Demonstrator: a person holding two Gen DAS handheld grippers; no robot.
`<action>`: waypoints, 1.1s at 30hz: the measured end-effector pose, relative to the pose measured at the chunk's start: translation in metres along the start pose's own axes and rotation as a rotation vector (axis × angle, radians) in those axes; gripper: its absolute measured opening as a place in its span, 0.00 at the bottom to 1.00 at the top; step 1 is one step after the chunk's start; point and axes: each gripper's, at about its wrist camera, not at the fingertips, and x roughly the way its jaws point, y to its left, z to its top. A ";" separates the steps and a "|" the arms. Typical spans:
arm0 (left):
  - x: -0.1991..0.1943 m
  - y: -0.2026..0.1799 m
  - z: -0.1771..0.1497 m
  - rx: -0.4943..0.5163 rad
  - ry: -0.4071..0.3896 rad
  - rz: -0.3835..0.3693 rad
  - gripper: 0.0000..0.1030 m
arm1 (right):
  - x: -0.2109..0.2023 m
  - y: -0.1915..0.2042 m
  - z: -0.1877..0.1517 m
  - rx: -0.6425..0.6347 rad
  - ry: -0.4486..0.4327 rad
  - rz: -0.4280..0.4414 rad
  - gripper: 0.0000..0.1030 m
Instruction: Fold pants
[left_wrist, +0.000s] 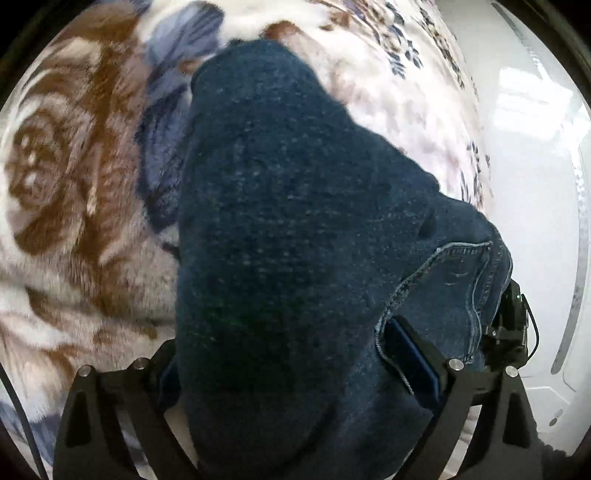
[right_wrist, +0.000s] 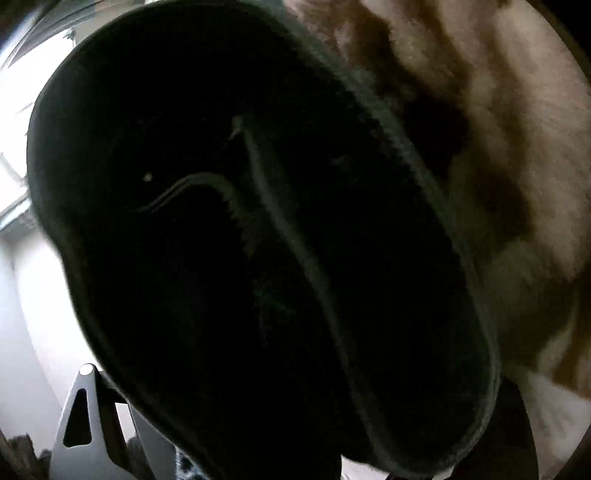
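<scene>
Dark blue denim pants (left_wrist: 288, 206) hang in a thick bundle from my left gripper (left_wrist: 291, 369) and trail away over a floral blanket (left_wrist: 74, 177). The left fingers (left_wrist: 413, 350) press on the cloth from both sides; a stitched pocket edge lies beside the right finger. In the right wrist view the pants (right_wrist: 258, 240) fill nearly the whole frame, dark and close, with a seam and hem band showing. My right gripper (right_wrist: 280, 443) is buried in the cloth; only the left finger's base (right_wrist: 85, 424) shows.
The fluffy blanket with brown roses and blue leaves covers the surface and also shows in the right wrist view (right_wrist: 517, 147). A white glossy panel (left_wrist: 535, 184) stands along the right. Bright white wall and window light (right_wrist: 22, 184) lie to the left.
</scene>
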 end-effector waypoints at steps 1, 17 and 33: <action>-0.004 -0.003 0.000 0.011 -0.007 0.003 0.84 | 0.002 0.003 0.000 0.003 -0.003 -0.011 0.93; -0.106 -0.040 -0.025 0.130 -0.099 0.051 0.29 | -0.043 0.077 -0.077 -0.136 -0.096 0.001 0.48; -0.326 0.038 0.023 0.206 -0.278 -0.055 0.28 | 0.006 0.301 -0.163 -0.345 -0.182 -0.006 0.45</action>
